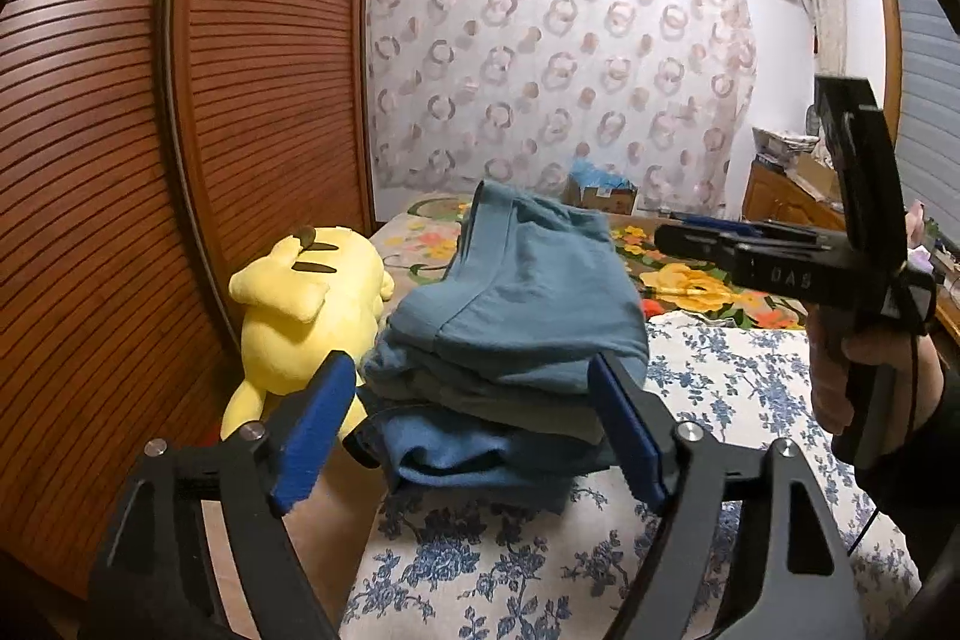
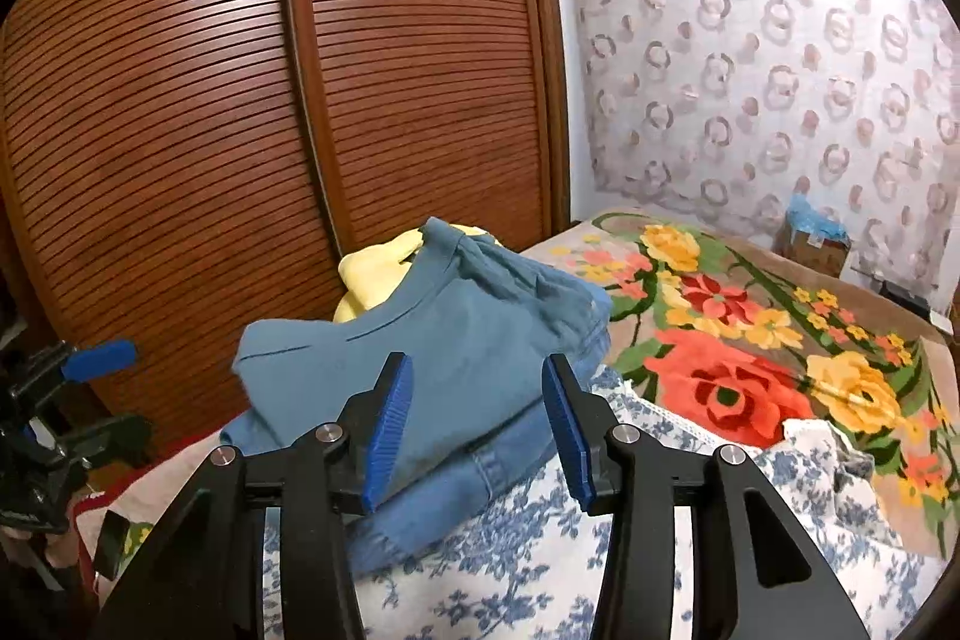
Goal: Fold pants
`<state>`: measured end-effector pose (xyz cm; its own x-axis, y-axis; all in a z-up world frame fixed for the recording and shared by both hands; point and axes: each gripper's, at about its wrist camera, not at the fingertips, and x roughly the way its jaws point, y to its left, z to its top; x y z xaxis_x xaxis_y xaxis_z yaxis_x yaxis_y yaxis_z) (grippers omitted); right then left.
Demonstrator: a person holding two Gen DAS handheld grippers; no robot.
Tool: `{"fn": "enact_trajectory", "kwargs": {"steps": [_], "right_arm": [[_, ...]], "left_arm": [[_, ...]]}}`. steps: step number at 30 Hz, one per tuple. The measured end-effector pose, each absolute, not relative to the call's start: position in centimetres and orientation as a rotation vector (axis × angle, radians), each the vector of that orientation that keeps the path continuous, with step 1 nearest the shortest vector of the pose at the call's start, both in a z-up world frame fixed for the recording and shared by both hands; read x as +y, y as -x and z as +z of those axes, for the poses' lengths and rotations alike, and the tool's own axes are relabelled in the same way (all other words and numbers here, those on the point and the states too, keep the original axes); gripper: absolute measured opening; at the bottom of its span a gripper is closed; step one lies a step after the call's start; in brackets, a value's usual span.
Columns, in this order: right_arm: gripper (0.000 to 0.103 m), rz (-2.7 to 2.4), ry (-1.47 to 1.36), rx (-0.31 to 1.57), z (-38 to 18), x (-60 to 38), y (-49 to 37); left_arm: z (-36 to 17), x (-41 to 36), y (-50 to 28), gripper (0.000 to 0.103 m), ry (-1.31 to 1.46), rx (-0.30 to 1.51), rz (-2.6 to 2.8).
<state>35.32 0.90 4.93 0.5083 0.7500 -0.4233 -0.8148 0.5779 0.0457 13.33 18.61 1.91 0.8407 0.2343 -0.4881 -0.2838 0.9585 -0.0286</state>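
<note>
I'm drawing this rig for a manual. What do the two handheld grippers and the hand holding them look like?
The left gripper and the right gripper each have black angular linkage arms with silver pivot screws, ending in ribbed blue finger pads. Seen from the left wrist, the right gripper's black body shows white lettering, a pistol handle and a thin black cable. The bare hand gripping it emerges from a dark sleeve.

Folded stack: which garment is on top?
The teal-blue pants, loosely folded with the waistband sticking up. Beneath lie a grey-green layer and, at the bottom, a brighter blue denim piece.
</note>
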Motion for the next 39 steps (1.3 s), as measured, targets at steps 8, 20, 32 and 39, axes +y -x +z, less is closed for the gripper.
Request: {"fn": "enact_trajectory", "kwargs": {"steps": [8,20,32,39], "right_arm": [[0.047,0.936,0.161,0.407,5.4,-0.8,-31.5],[0.050,0.900,0.147,0.387,5.8,-3.2,-27.5],[0.056,0.787,0.102,0.396,5.0,-7.4,-21.8],[0.074,0.619,0.069,0.365,5.7,-11.9,-16.6]], "left_arm": [[2.6,17.6,-11.2,0.094,0.079,0.491,0.251],[3.7,16.4,-9.5,0.094,0.075,0.465,0.227],[3.2,13.8,-9.8,0.094,0.081,0.473,0.172],[3.3,10.1,-9.9,0.094,0.057,0.463,0.088]]}}
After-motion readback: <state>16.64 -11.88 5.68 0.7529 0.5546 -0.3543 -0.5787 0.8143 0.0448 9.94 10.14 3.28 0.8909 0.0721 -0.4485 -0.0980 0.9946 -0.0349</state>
